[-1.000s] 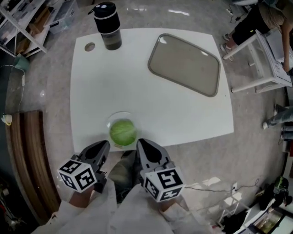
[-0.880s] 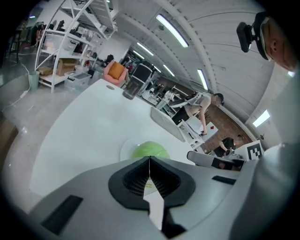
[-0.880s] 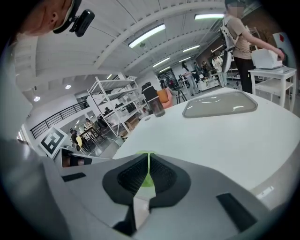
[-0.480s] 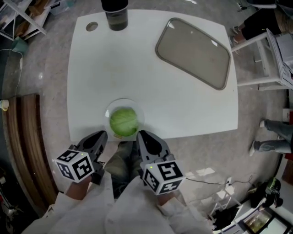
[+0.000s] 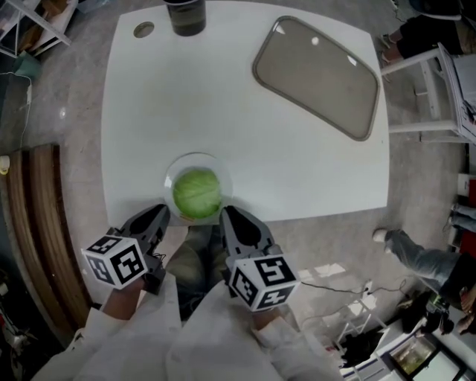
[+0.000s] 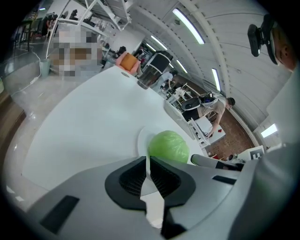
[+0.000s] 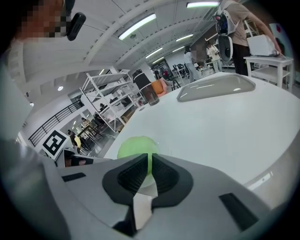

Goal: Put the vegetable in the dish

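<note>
A round green cabbage (image 5: 197,193) rests in a small clear dish (image 5: 218,173) near the front edge of the white table (image 5: 245,126). Both grippers are held just off that edge, short of the dish. My left gripper (image 5: 155,221) is to the dish's lower left, jaws shut and empty. My right gripper (image 5: 232,222) is to its lower right, also shut with nothing in it. The cabbage (image 6: 168,146) shows just beyond the left gripper (image 6: 148,166), and the cabbage (image 7: 136,147) shows behind the right gripper (image 7: 150,165).
A grey rectangular tray (image 5: 317,74) lies at the table's far right. A dark tumbler (image 5: 185,15) stands at the far edge, with a small round hole (image 5: 143,30) left of it. A wooden bench (image 5: 37,245) runs along the left. A person's legs (image 5: 420,257) are at right.
The head view has shifted, so the table and dish sit lower and nearer. Both grippers stay shut below the dish. The person at right has moved.
</note>
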A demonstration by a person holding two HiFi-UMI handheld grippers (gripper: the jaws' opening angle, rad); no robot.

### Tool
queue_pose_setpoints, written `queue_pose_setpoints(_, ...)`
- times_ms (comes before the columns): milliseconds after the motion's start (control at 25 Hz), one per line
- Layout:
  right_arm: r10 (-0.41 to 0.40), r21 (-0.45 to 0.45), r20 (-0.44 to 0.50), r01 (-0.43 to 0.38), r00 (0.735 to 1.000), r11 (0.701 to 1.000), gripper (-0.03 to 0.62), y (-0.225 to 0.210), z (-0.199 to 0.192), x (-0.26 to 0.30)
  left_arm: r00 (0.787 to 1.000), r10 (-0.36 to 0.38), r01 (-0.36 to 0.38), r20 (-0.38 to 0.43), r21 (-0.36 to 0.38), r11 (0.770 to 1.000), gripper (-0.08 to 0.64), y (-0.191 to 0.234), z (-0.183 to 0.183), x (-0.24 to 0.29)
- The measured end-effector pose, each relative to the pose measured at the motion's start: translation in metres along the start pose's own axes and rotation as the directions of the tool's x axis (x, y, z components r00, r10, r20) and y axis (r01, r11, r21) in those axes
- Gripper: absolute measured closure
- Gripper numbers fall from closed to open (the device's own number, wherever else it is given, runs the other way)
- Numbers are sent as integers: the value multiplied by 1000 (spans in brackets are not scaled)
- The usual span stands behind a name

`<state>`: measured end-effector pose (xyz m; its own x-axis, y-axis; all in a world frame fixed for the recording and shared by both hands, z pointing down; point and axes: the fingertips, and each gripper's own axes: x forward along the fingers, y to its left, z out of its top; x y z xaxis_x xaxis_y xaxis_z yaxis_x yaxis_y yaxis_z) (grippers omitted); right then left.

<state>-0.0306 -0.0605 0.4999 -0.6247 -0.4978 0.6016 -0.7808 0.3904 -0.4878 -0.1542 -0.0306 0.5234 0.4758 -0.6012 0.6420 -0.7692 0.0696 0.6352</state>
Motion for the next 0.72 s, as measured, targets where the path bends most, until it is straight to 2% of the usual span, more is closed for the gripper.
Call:
queue_pose_setpoints(120, 4, 18, -15, -4, 1000, 1000, 577, -1, -3, 3, 1000, -8, 8, -15, -17, 1000, 549, 1, -2, 2)
queue_pose_setpoints(360, -8, 60, -42, 11, 999, 998, 575, -7, -10, 5, 999, -27, 24, -23, -105, 994, 548, 2, -5, 6)
queue_pose_setpoints(720, -27, 98, -63, 33, 998, 995, 574, -13, -19, 7, 999, -12, 6, -43, -139, 990, 520, 8, -8, 7)
